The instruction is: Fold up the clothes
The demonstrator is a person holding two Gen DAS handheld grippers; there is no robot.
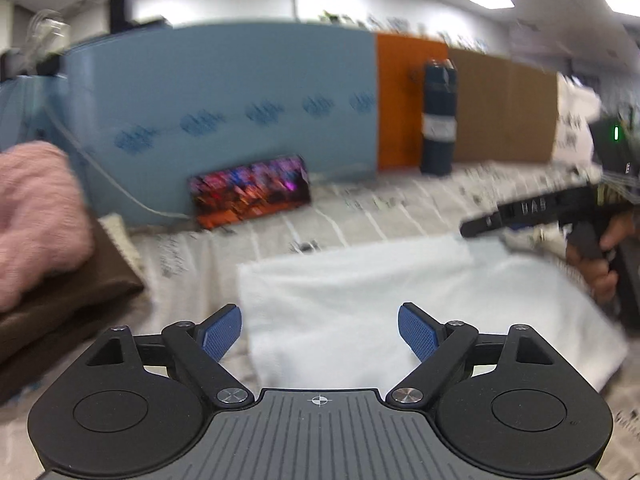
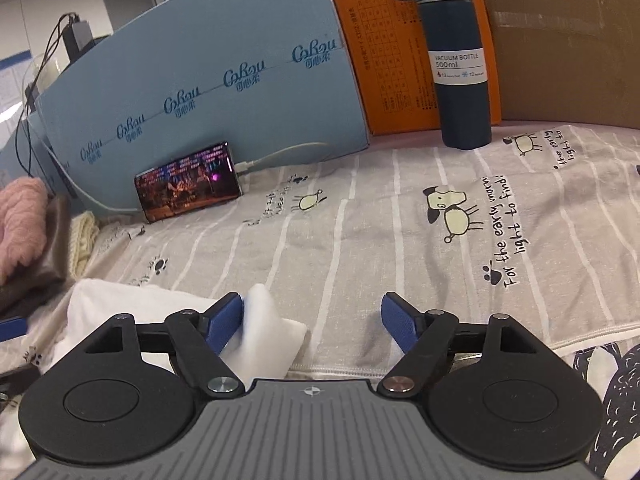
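Observation:
A white folded cloth (image 1: pixel 360 300) lies flat on the striped sheet, in front of my left gripper (image 1: pixel 320 320), which hovers over its near edge with the jaws wide open and nothing between them. In the right wrist view a raised corner of the white cloth (image 2: pixel 264 320) stands just inside the left pad of my right gripper (image 2: pixel 312 312). That gripper is open and its right pad is well clear of the cloth. The left wrist view also shows the right gripper (image 1: pixel 500 216) at the cloth's far right corner, held by a hand (image 1: pixel 596 268).
A pile of folded clothes sits at the left, a pink knit (image 1: pixel 36 216) on a brown piece (image 1: pixel 68 304). At the back stand a lit phone (image 2: pixel 188 180), a dark blue vacuum bottle (image 2: pixel 456 60), a light blue box (image 2: pixel 224 64), an orange board (image 2: pixel 384 52) and cardboard (image 2: pixel 560 40).

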